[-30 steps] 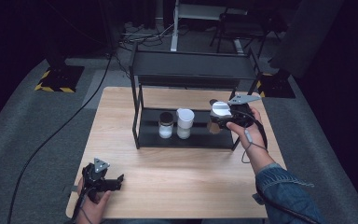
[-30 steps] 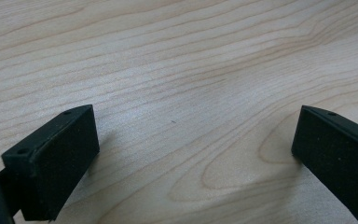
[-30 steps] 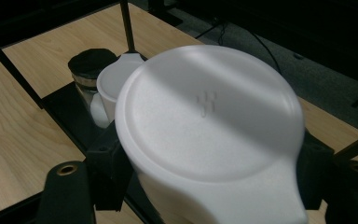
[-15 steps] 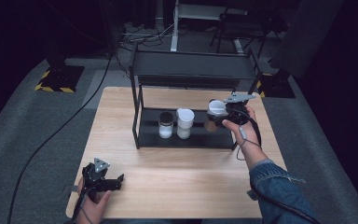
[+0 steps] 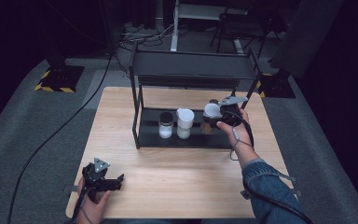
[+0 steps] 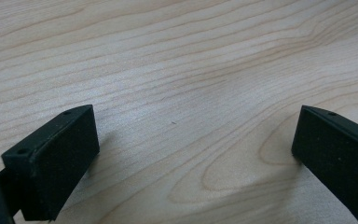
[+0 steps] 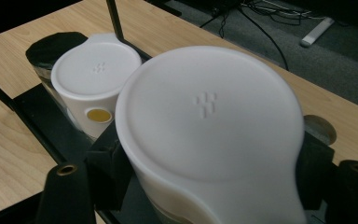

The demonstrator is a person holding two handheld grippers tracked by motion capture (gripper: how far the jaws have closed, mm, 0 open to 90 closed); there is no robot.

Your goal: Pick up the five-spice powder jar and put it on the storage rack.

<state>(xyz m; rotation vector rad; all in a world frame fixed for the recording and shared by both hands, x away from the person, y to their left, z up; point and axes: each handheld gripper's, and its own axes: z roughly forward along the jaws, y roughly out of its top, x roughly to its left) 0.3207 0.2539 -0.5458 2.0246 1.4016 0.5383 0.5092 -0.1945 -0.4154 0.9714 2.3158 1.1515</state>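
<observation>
My right gripper is shut on a white-lidded jar at the right end of the black rack's lower shelf. In the right gripper view the jar's broad white lid sits between the black pads. A second white-lidded jar stands just to its left on the shelf. Further left is a black-lidded jar with white contents. My left gripper rests open over bare wood near the table's front left corner.
The two-tier black rack stands at the back middle of the wooden table, its top shelf overhanging the jars. A thin upright post rises behind the jars. Grey carpet and cables surround the table.
My right hand has carried the white-lidded jar down and slightly left, closer to the other white-lidded jar on the lower shelf. The left gripper has stayed still.
</observation>
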